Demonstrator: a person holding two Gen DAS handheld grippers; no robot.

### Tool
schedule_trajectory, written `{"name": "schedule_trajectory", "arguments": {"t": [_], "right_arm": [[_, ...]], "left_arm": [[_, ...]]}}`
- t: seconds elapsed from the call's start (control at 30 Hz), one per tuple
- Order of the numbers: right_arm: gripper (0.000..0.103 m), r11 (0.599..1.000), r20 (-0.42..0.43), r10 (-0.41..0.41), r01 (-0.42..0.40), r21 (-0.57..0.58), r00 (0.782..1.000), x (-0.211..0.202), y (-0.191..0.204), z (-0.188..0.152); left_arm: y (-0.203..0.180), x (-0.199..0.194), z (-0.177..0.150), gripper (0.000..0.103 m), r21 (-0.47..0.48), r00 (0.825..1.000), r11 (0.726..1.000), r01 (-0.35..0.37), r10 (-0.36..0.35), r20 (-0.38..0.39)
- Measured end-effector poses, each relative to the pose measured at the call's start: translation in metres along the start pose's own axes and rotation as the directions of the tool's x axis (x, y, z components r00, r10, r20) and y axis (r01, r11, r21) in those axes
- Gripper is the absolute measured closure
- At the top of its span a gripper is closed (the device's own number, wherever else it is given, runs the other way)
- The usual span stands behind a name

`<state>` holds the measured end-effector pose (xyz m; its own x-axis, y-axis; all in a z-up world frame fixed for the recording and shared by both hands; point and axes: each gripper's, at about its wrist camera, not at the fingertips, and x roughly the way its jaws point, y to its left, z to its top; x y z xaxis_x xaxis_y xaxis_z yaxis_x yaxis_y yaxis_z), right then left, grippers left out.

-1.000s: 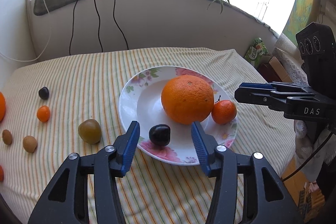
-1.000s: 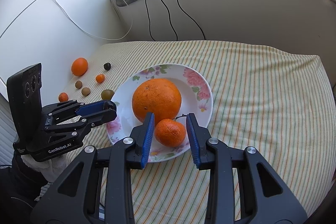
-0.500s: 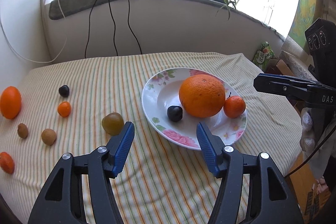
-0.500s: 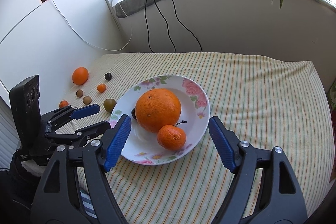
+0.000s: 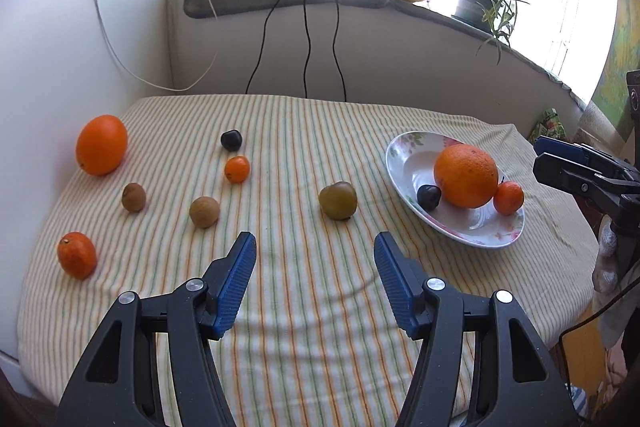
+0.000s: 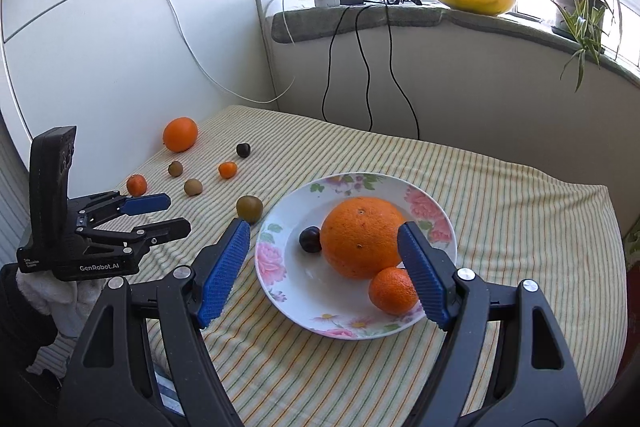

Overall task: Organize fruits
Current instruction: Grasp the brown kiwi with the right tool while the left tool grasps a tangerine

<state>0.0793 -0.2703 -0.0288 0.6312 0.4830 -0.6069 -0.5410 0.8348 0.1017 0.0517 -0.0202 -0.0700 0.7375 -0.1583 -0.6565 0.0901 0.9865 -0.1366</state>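
Note:
A floral plate holds a big orange, a mandarin and a dark plum. A green-brown plum lies on the striped cloth left of the plate. My left gripper is open and empty, above the cloth just short of that plum. My right gripper is open and empty, hovering near the plate's front.
Loose fruit lies on the cloth's left part: an orange, a dark plum, a small mandarin, two brown fruits and a mandarin. White walls stand left and behind. Cables hang from the sill.
My left gripper has pulled back from the plate and swung left toward the loose fruit. My right gripper let go of the mandarin on the plate, opened wide and drew back.

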Motion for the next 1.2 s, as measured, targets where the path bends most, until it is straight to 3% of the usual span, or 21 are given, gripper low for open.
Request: {"name": "schedule_trajectory", "arguments": {"t": [0.27,0.7,1.2], "right_arm": [[0.024,0.998,-0.02,0.049,-0.05,-0.037,0.999,0.016,0.033,0.009],[0.025,0.981,-0.085,0.147,-0.157,-0.117,0.985,0.066,0.094,0.026],[0.045,0.962,-0.219,0.214,-0.244,-0.123,0.952,0.143,0.14,0.037]], "left_arm": [[0.04,-0.017,-0.015,0.043,-0.074,0.997,0.994,-0.082,0.083,0.011],[0.119,-0.032,-0.031,0.052,-0.221,0.978,0.954,-0.202,0.208,0.005],[0.162,-0.017,-0.031,0.06,-0.275,0.976,0.937,-0.214,0.216,-0.022]]}}
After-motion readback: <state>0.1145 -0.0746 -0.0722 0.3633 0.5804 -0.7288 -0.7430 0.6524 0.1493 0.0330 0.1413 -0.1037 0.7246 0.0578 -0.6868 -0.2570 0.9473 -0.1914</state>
